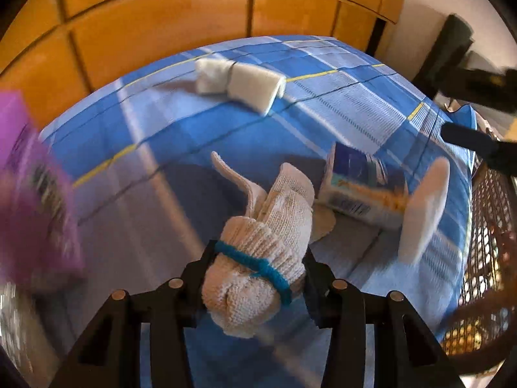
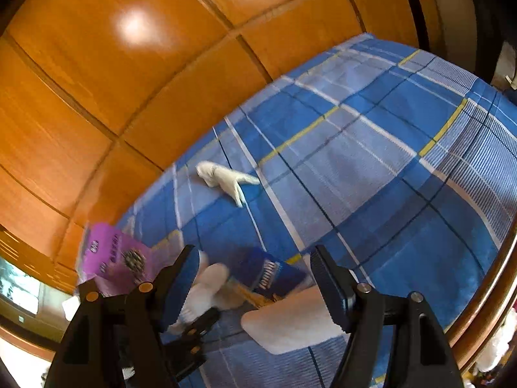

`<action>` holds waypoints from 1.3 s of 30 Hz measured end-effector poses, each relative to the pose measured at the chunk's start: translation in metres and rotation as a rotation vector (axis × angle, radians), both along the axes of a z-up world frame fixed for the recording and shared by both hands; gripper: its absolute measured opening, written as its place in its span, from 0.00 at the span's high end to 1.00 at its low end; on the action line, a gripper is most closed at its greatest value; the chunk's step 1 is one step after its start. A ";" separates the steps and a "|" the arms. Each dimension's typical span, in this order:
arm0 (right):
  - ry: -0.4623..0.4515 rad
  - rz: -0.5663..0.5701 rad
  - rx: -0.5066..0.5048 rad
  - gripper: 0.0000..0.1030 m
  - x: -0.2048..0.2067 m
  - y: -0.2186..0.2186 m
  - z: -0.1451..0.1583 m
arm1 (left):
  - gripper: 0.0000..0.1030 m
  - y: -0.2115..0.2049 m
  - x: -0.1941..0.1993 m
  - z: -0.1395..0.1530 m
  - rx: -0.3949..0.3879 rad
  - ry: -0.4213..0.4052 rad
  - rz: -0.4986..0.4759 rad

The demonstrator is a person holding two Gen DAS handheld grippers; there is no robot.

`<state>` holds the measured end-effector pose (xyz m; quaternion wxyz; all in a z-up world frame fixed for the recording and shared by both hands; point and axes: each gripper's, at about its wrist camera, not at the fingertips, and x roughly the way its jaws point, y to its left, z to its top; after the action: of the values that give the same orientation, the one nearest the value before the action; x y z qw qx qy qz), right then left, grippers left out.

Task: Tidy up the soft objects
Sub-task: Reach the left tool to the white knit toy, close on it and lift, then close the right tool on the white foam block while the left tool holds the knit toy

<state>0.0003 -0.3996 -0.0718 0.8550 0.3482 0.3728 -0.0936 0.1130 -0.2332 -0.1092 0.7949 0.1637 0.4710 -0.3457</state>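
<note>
On left wrist cam, left gripper (image 1: 255, 270) clamps knit glove (image 1: 258, 252) w/ blue cuff band above plaid bedsheet (image 1: 200, 129); folded white towel (image 1: 239, 84) lies farther back. Right wrist cam: right gripper (image 2: 253, 278) spread wide, nothing held, white pad (image 2: 290, 320) beneath it.

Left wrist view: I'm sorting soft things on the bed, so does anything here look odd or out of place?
Yes. Two printed packs, a purple one at the left edge and a blue one beside the white pad, lie on the plaid bedspread among the soft items. The left claw grips a blue-banded knit glove.
</note>
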 end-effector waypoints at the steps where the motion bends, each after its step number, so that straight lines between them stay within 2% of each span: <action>1: 0.024 0.005 -0.004 0.30 0.002 0.001 -0.001 | 0.54 0.011 -0.006 0.001 0.001 -0.001 0.016; 10: 0.266 -0.021 -0.030 0.30 0.019 0.007 -0.009 | 0.54 0.074 -0.041 0.004 -0.002 -0.031 0.113; 13: 0.333 0.081 -0.081 0.30 0.032 0.017 -0.006 | 0.54 0.090 -0.049 0.005 -0.017 -0.037 0.125; 18: 0.509 0.431 -0.265 0.30 0.039 0.058 -0.001 | 0.54 0.109 -0.058 0.006 -0.050 -0.036 0.131; 20: 0.589 0.525 -0.332 0.30 0.037 0.074 -0.008 | 0.54 0.113 -0.059 0.005 -0.063 -0.034 0.136; 22: 0.680 0.577 -0.359 0.30 0.039 0.081 -0.022 | 0.54 0.115 -0.058 0.005 -0.077 -0.026 0.144; 26: 0.807 0.565 -0.358 0.30 0.058 0.074 -0.050 | 0.54 0.121 -0.061 0.006 -0.092 -0.014 0.155; 29: 0.771 0.515 -0.336 0.28 0.072 0.069 -0.049 | 0.54 0.126 -0.063 0.006 -0.098 -0.014 0.162; 33: 0.542 0.499 -0.160 0.29 0.086 0.067 -0.022 | 0.54 0.131 -0.066 0.007 -0.104 -0.015 0.166; 37: 0.463 0.530 -0.189 0.29 0.087 0.071 -0.001 | 0.54 0.132 -0.066 0.007 -0.106 -0.016 0.167; 39: 0.444 0.579 -0.253 0.27 0.084 0.077 0.007 | 0.53 0.131 -0.066 0.006 -0.107 -0.018 0.167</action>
<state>0.0845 -0.3229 -0.0653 0.7808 0.0914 0.6171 0.0334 0.0468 -0.1020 -0.1027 0.8326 0.0844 0.4569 -0.3015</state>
